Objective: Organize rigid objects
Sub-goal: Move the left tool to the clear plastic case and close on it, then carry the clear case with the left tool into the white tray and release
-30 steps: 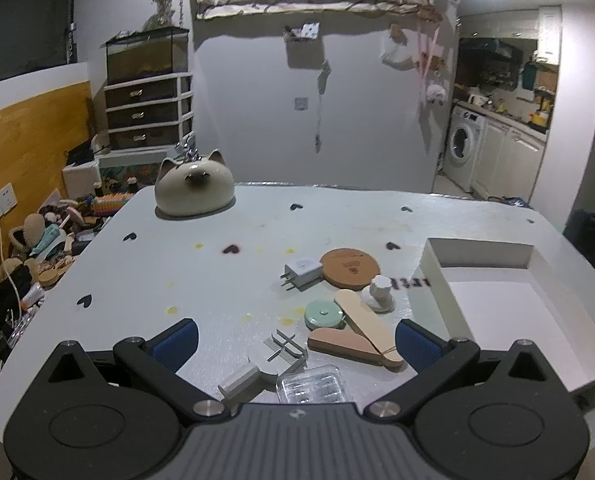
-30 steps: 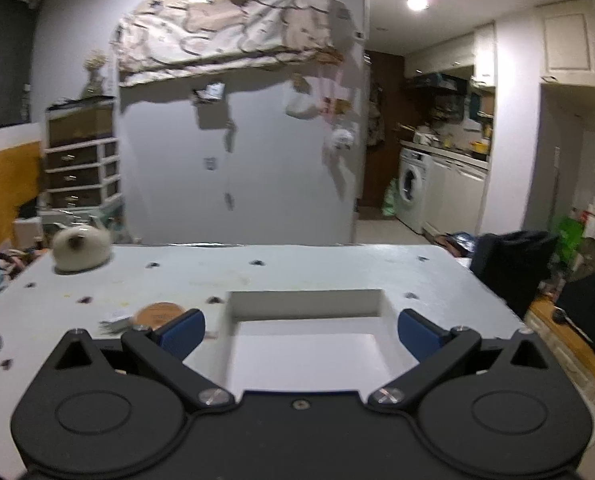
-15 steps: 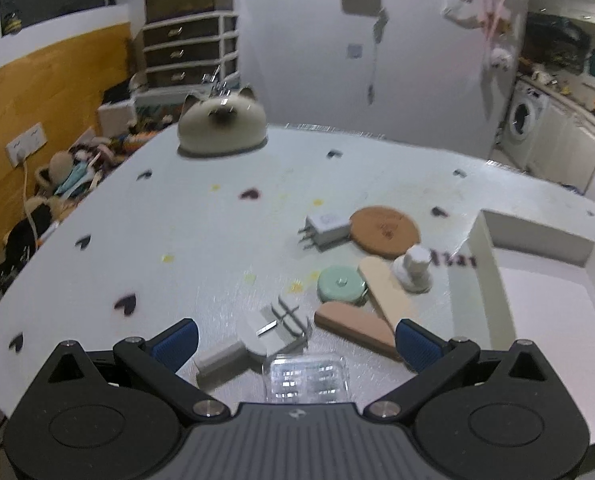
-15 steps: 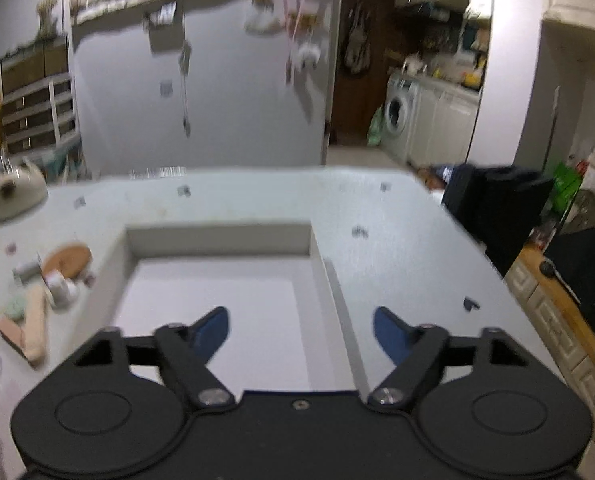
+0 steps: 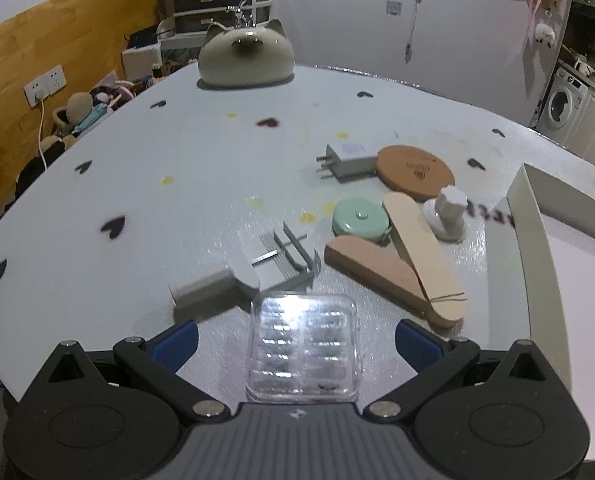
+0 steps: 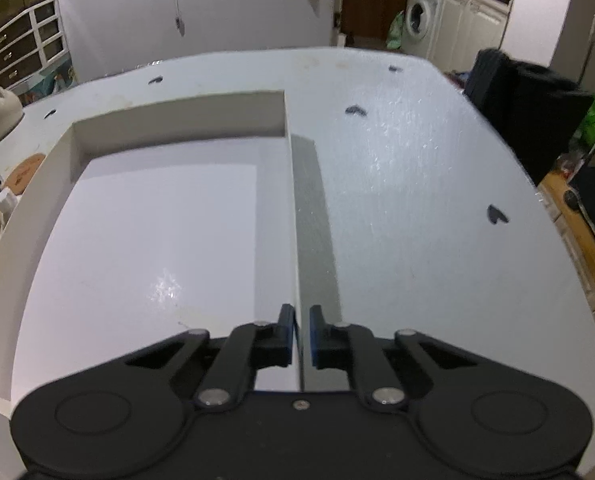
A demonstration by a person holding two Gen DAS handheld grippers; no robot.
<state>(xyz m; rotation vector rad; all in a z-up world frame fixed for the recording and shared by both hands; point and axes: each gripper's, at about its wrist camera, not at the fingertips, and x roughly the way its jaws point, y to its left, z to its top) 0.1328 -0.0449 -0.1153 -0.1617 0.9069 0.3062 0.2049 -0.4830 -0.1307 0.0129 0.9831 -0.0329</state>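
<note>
In the left wrist view my left gripper (image 5: 297, 344) stands open low over the table, and a clear plastic case (image 5: 303, 344) lies between its blue pads (image 5: 175, 342) without touching them. Beyond it lie a grey comb-like tool (image 5: 233, 280), a pink wedge (image 5: 369, 268), a wooden stick (image 5: 421, 252), a mint tape measure (image 5: 359, 218), a white knob (image 5: 449, 216), a plug adapter (image 5: 347, 160) and a brown round coaster (image 5: 415, 172). In the right wrist view my right gripper (image 6: 301, 320) is shut on the thin right wall of the white tray (image 6: 293, 200), which holds nothing.
A cat-shaped ceramic piece (image 5: 245, 60) sits at the table's far edge. The tray's left wall (image 5: 533, 240) rises just right of the pile. A black bin (image 6: 525, 108) stands off the table's right side, and clutter lies on the floor to the left.
My left gripper sank and tilted down towards the pile, so the clear case now lies between its fingers. My right gripper shifted right over the tray and closed from wide open onto its wall.
</note>
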